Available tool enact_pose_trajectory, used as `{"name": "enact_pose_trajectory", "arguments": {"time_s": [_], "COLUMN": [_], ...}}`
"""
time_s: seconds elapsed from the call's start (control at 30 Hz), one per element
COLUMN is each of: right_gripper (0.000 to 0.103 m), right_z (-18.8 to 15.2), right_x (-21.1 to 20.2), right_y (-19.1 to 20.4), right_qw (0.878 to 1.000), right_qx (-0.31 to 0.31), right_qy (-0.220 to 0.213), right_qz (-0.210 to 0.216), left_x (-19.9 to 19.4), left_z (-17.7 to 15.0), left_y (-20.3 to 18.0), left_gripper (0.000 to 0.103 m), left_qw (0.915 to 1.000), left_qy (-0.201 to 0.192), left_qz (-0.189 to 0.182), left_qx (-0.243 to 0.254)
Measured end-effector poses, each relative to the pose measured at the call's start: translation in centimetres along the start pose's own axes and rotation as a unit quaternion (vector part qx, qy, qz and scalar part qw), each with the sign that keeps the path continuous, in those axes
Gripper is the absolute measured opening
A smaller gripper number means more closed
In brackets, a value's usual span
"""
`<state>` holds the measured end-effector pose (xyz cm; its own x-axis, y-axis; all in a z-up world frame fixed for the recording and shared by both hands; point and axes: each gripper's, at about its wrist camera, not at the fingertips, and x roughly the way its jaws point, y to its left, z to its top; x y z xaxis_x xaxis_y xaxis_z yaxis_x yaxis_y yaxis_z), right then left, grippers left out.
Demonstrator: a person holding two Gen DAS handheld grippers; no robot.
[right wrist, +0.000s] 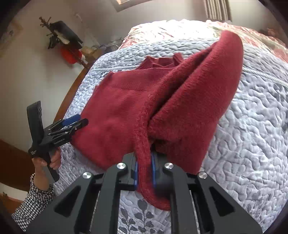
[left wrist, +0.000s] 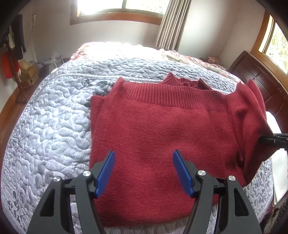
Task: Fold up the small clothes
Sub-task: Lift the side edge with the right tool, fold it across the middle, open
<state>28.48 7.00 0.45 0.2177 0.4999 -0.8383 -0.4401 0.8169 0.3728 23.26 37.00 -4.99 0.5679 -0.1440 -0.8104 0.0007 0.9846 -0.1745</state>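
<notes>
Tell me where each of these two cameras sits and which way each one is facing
Left wrist view: sits on the left gripper, looking forward over the folded red knit sweater on the grey quilted bedspread towards the window; its own open blue-padded fingers show.
Right wrist view: sits on the right gripper, facing across the bed towards the wall; its fingers are clamped on the sweater's lifted sleeve; a hand in a checked cuff holds the left gripper.
Both views share the sweater, the bedspread and the opposite gripper.

Bed under pale blue quilted cover [left wrist: 54, 117]. Wooden-framed window [left wrist: 117, 10], beige curtain [left wrist: 172, 23]. Dark wooden headboard [left wrist: 255, 75]. Coat stand [right wrist: 61, 36] with hanging clothes by wall.
</notes>
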Motion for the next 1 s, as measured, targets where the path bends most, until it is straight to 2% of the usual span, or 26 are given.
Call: {"name": "enact_pose_trajectory", "arguments": {"time_s": [0.13, 0.23, 0.37, 0.43, 0.47, 0.5, 0.63, 0.73, 0.87, 1.0], "right_gripper": [0.01, 0.01, 0.013, 0.023, 0.025, 0.027, 0.048, 0.054, 0.057, 0.058], "right_z": [0.6, 0.8, 0.3, -0.3, -0.7, -0.9, -1.5, -2.2, -3.0, -4.0], "right_x": [2.5, 5.6, 9.3, 10.4, 10.5, 10.4, 8.6, 5.8, 1.9, 0.4], "right_y": [3.5, 5.6, 6.2, 5.9, 5.6, 5.5, 5.8, 5.8, 4.0, 1.0], "right_qw": [0.999, 0.998, 0.996, 0.995, 0.995, 0.995, 0.995, 0.995, 0.996, 0.999], "right_qx": [-0.038, -0.056, -0.063, -0.063, -0.065, -0.07, -0.076, -0.081, -0.064, -0.036], "right_qy": [0.016, 0.04, 0.068, 0.078, 0.079, 0.077, 0.06, 0.033, 0.003, -0.008], "right_qz": [0.019, 0.007, -0.012, -0.006, 0.0, 0.0, 0.03, 0.054, 0.066, 0.028], "left_x": [0.0, 0.1, 0.2, 0.3, 0.4, 0.5, 1.0, 1.5, 2.5, 4.4], "left_z": [-0.2, -0.3, -0.2, -0.1, 0.0, 0.0, 0.4, 0.7, 1.1, 1.3], "left_y": [0.9, 1.4, 1.4, 1.3, 1.1, 0.9, 0.1, -1.0, -2.5, -3.9], "left_gripper": [0.067, 0.067, 0.067, 0.067, 0.067, 0.067, 0.067, 0.067, 0.067, 0.067], "left_qw": [0.9999, 0.9998, 0.9996, 0.9996, 0.9995, 0.9994, 0.9984, 0.9966, 0.9922, 0.9862], "left_qy": [-0.001, 0.0, 0.001, 0.003, 0.004, 0.005, 0.015, 0.025, 0.042, 0.071], "left_qz": [-0.004, -0.006, -0.01, -0.012, -0.015, -0.019, -0.043, -0.068, -0.109, -0.138], "left_qx": [-0.01, -0.02, -0.025, -0.025, -0.026, -0.027, -0.034, -0.038, -0.044, -0.057]}}
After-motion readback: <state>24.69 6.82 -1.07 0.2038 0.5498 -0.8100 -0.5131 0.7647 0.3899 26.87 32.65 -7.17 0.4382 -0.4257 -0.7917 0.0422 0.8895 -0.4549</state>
